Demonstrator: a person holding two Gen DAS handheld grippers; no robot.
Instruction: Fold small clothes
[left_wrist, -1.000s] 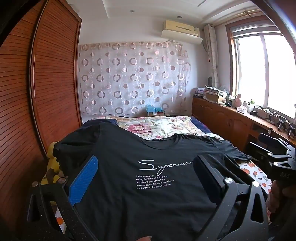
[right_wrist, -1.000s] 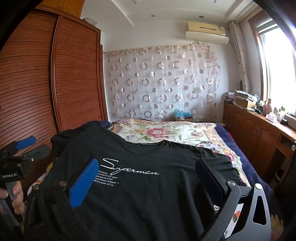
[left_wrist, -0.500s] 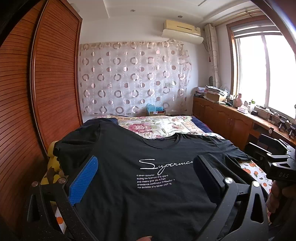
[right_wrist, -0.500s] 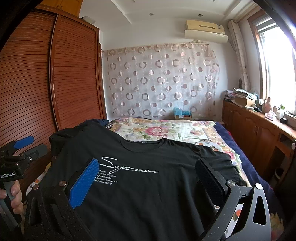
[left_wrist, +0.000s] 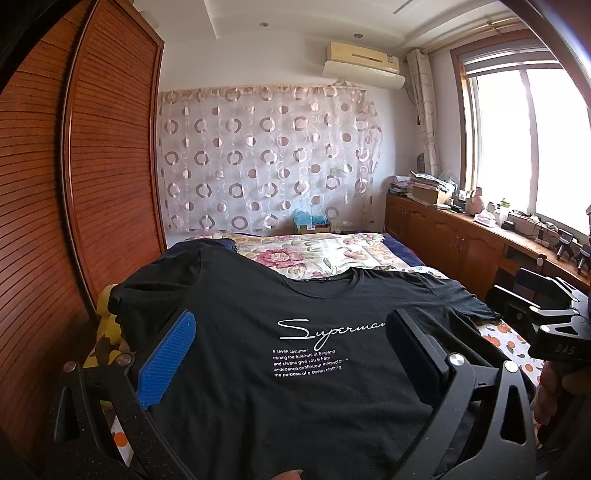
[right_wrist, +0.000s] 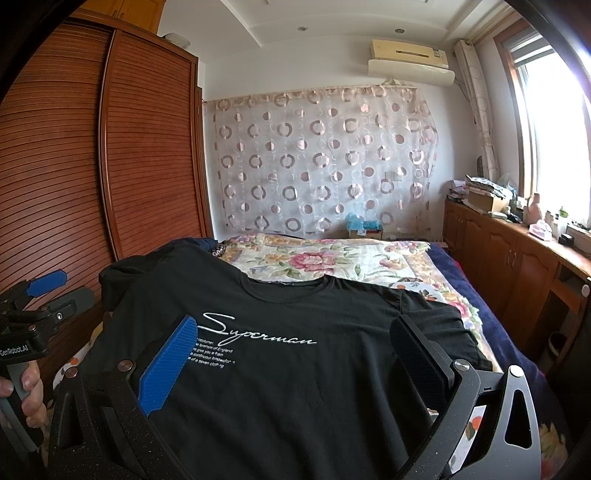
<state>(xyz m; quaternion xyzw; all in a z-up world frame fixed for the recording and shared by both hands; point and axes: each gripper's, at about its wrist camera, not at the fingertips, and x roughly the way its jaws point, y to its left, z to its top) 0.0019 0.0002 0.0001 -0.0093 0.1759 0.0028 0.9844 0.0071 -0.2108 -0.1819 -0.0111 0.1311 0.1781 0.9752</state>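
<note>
A black T-shirt with white "Superman" lettering lies spread flat, front up, on the bed, collar toward the far wall; it also shows in the right wrist view. My left gripper is open and empty, held above the shirt's lower chest. My right gripper is open and empty, held above the same area a little further right. The right gripper's body shows at the right edge of the left wrist view, and the left gripper's body shows at the left edge of the right wrist view.
The bed has a floral quilt beyond the shirt. A slatted wooden wardrobe runs along the left. Low wooden cabinets with clutter stand under the window on the right. A patterned curtain covers the far wall.
Both grippers have tilted slightly, so the view has shifted a little. The shirt has not moved and both grippers stay open.
</note>
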